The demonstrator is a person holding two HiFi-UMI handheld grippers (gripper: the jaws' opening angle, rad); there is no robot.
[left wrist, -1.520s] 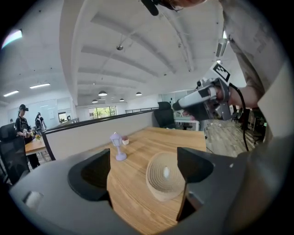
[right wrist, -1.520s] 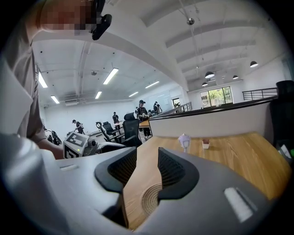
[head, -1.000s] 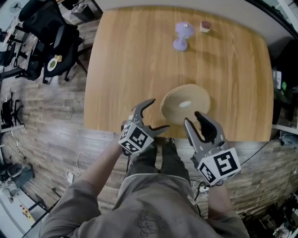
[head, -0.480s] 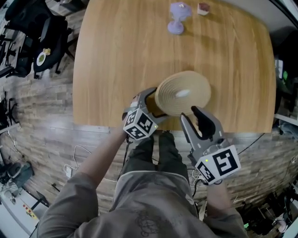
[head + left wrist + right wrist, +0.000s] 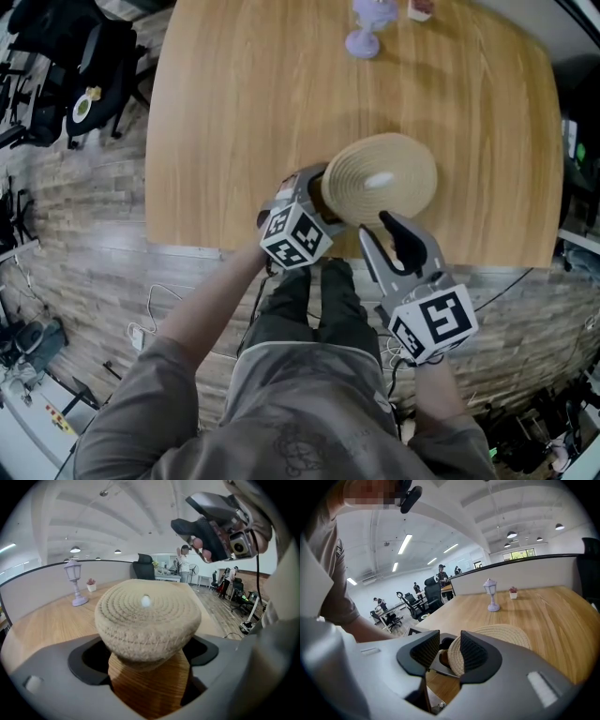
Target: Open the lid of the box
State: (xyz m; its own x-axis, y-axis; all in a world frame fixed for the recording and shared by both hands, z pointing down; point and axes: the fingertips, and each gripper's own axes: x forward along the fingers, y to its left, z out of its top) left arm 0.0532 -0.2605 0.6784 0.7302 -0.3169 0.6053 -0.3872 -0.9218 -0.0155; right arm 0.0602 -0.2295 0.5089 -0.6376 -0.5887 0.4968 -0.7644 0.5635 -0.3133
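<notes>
A round box with a domed woven lid [image 5: 380, 180] stands on the wooden table [image 5: 244, 112] near its front edge. My left gripper [image 5: 319, 199] reaches in at the box's left side. In the left gripper view its jaws close on the wooden body [image 5: 150, 686] just under the woven lid [image 5: 147, 616]. My right gripper [image 5: 377, 228] hovers just in front of the box, open, with nothing between its ribbed pads [image 5: 471, 653]. Past the right gripper [image 5: 443, 651] the lid's rim [image 5: 506, 634] shows close ahead.
A purple lamp figurine [image 5: 368, 23] and a small potted plant [image 5: 419, 9] stand at the table's far edge. The table's front edge [image 5: 234, 248] runs just behind both grippers. Office chairs [image 5: 66, 56] stand on the floor to the left.
My left gripper was open in front-left of the box; it has moved in and closed round the box's left side. The right gripper has barely shifted.
</notes>
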